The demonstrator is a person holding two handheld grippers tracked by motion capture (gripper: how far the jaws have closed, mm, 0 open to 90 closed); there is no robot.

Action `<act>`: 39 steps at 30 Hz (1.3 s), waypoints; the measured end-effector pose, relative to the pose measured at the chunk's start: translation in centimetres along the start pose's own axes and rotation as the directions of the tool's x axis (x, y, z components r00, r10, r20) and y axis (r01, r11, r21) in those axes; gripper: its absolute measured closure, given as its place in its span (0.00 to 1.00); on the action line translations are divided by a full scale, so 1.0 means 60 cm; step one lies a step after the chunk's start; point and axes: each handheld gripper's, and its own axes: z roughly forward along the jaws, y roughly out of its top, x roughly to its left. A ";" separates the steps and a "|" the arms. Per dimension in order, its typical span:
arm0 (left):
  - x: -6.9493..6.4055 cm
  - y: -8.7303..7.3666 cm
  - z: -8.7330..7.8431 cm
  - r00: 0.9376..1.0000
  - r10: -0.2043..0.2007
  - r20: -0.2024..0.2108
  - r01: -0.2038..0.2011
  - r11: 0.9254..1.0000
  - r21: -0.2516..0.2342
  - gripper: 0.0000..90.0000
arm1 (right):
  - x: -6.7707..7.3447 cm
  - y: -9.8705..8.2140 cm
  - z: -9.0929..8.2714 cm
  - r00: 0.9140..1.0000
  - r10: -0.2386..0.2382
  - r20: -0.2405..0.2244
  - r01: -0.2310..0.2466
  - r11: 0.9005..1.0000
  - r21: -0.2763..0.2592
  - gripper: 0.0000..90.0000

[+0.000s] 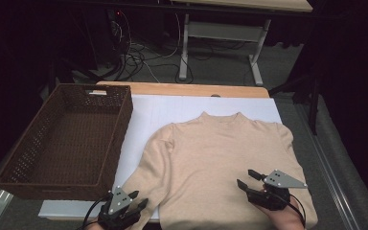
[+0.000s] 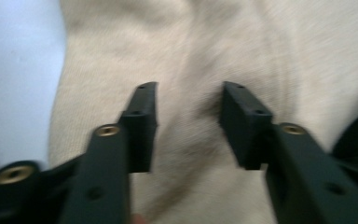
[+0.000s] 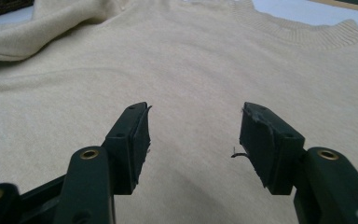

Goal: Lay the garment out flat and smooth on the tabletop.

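Beige knit sweater (image 1: 211,158) flat, left gripper (image 1: 135,200) and right gripper (image 1: 247,178) spread empty, woven basket (image 1: 62,139)

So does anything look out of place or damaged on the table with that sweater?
Mostly tidy. The sweater lies flat, but its sleeve by the left tongs is bunched. The right tongs' pads look frayed, with a loose thread. The basket overhangs the table edge.

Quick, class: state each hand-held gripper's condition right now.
Left hand-held gripper: open, holding nothing, over the sweater.
Right hand-held gripper: open, holding nothing, over the sweater.
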 end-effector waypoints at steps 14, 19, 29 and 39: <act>0.002 -0.011 -0.018 1.000 0.022 0.007 -0.022 0.999 -0.034 0.90 | 0.002 -0.015 -0.014 1.000 0.002 0.017 -0.003 1.000 0.015 0.48; 0.029 -0.034 -0.048 0.998 -0.060 -0.030 0.059 0.997 -0.050 0.90 | 0.003 -0.013 -0.003 1.000 -0.003 0.001 0.003 1.000 0.023 0.48; 0.009 -0.031 -0.057 0.997 -0.071 -0.011 0.069 0.991 -0.112 0.63 | 0.014 0.003 0.026 0.998 -0.040 -0.046 0.041 0.999 0.021 0.50; -0.049 0.041 0.014 0.996 0.092 0.010 -0.091 0.995 -0.045 0.42 | 0.026 0.008 0.034 0.995 -0.074 -0.063 0.076 0.997 0.025 0.60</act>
